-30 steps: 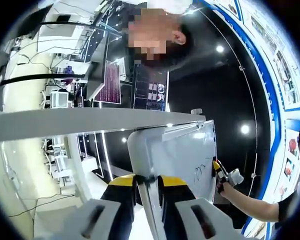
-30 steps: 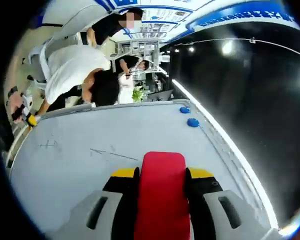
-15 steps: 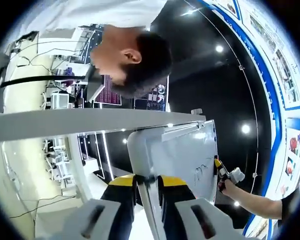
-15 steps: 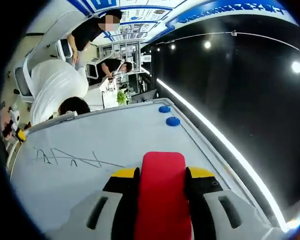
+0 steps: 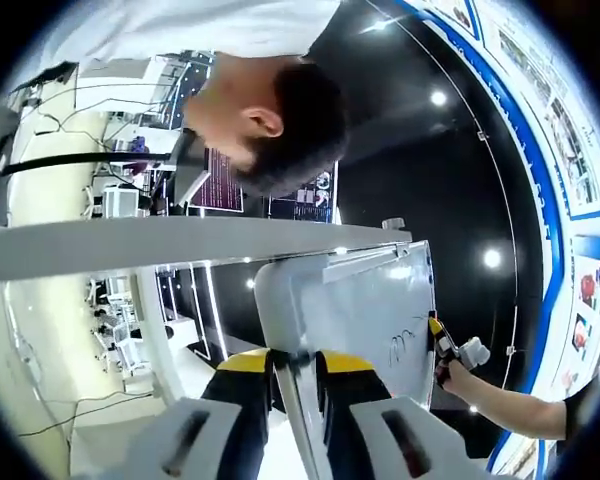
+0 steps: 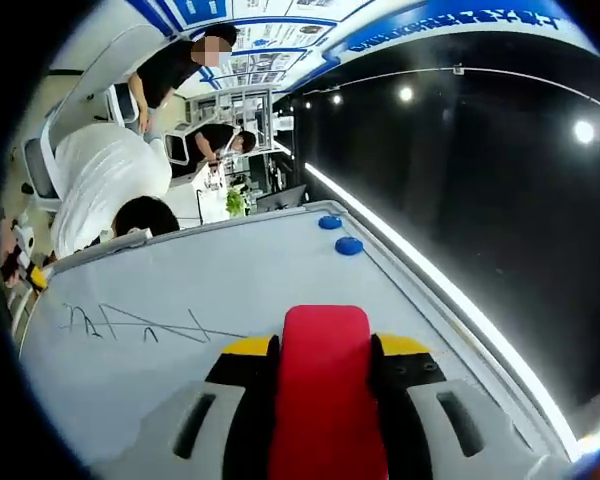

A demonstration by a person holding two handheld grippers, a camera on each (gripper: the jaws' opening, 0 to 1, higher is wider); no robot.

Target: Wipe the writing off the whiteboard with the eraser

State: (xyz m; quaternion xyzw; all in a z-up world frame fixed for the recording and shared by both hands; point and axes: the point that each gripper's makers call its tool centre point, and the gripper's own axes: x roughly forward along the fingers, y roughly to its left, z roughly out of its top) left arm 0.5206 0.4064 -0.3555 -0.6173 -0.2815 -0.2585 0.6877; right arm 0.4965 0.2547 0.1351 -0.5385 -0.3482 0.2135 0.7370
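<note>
The whiteboard (image 6: 230,280) lies ahead of my right gripper (image 6: 325,345), which is shut on a red eraser (image 6: 325,400) that fills the gap between the jaws. Black scribbled writing (image 6: 130,325) runs across the board to the left of the eraser, apart from it. My left gripper (image 5: 295,362) is shut on the whiteboard's (image 5: 370,300) near edge. In the left gripper view the writing (image 5: 405,345) sits by the far edge, with the right gripper (image 5: 438,338) and a hand beside it. The left gripper (image 6: 32,277) shows at the board's left edge.
Two blue magnets (image 6: 340,235) sit near the board's far right corner. A person's head (image 5: 275,130) leans in above the board, and more people (image 6: 180,65) stand behind. A black wall (image 6: 480,180) runs along the right. A grey table edge (image 5: 130,245) crosses the left gripper view.
The right gripper's camera has shifted, so the writing shows more fully at the left. The person's head has leaned further in over the board. The left gripper holds the board edge as before.
</note>
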